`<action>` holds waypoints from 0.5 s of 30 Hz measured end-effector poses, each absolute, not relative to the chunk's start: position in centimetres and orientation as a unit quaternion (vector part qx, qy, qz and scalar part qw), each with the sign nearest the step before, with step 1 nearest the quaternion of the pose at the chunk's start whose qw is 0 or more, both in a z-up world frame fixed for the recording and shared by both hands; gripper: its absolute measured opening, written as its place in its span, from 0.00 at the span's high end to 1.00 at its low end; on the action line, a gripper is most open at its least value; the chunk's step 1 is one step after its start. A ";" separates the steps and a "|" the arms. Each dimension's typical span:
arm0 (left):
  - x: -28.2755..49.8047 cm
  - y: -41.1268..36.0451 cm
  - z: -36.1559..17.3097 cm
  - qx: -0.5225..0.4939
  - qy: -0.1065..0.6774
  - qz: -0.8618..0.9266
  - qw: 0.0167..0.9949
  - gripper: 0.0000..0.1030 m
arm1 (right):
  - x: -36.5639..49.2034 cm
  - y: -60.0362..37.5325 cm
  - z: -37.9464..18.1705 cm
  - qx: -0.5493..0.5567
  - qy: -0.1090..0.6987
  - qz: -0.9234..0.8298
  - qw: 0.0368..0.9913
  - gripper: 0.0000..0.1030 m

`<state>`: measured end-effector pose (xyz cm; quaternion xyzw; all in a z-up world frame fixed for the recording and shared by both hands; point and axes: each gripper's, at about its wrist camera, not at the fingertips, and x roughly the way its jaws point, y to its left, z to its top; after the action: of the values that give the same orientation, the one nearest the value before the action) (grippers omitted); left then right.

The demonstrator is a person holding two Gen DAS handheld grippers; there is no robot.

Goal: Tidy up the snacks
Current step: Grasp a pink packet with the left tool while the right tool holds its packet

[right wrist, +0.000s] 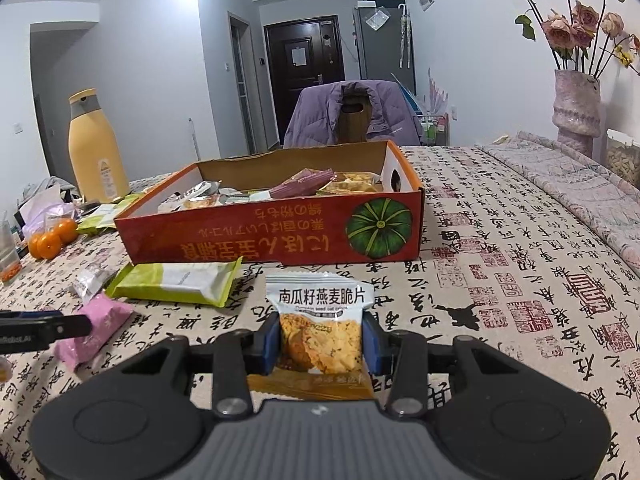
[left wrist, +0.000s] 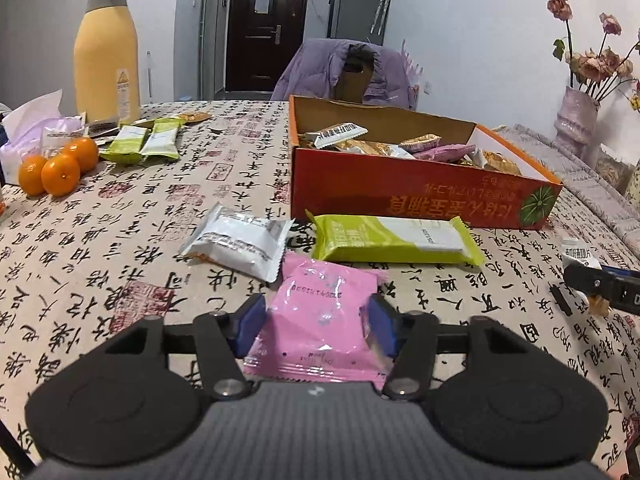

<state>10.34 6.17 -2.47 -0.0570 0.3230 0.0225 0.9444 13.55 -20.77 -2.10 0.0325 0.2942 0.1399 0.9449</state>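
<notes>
The counter (left wrist: pixel 120 216) is big and wears a cloth full of black and red writing. The orange box (left wrist: pixel 400 196) sits on it and is the thing to look from. The box is open on top and has many snack packs inside, with a green pumpkin picture on its front.

Far to the left of the box stands a tall yellow bottle (left wrist: pixel 107 52). Behind the box is a chair with a purple coat (right wrist: pixel 352 116) on it. Far to the right of the box is a pink vase (right wrist: pixel 576 108) with dry roses.

Just in front of the box lies a long green snack pack (left wrist: pixel 394 240). To the left of the box's front lies a white snack pack (left wrist: pixel 236 246), near the green one. Well left of the box sit three small oranges (left wrist: pixel 60 166), with two more green packs (left wrist: pixel 140 144) beside them.

In front of the box, closer than the green pack, is the pink snack pack (left wrist: pixel 320 320). The left tool (left wrist: pixel 316 320) has its blue pads on both sides of it and squeezes it. It may be lifted a little, but that is hard to tell.

The right tool (right wrist: pixel 320 344) is in front of the box's right half. It grips a pumpkin seed crisp pack (right wrist: pixel 320 320) between its two pads, standing upright.
</notes>
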 end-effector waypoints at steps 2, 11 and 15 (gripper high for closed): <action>10.9 5.9 -2.5 -0.058 0.327 0.022 0.943 0.31 | 13.5 -20.8 -2.1 0.032 0.294 0.141 0.945 0.61; 13.4 4.6 -3.4 -0.030 0.360 0.037 0.932 0.30 | 13.5 -20.8 -2.4 0.034 0.296 0.143 0.944 0.61; 13.5 4.5 -3.7 -0.023 0.360 0.042 0.932 0.38 | 13.6 -20.7 -2.4 0.034 0.297 0.144 0.943 0.61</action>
<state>13.52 4.49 -3.72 -0.0234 0.3598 0.0422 0.9318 13.57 -20.71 -2.44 0.0342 0.2968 0.1437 0.9434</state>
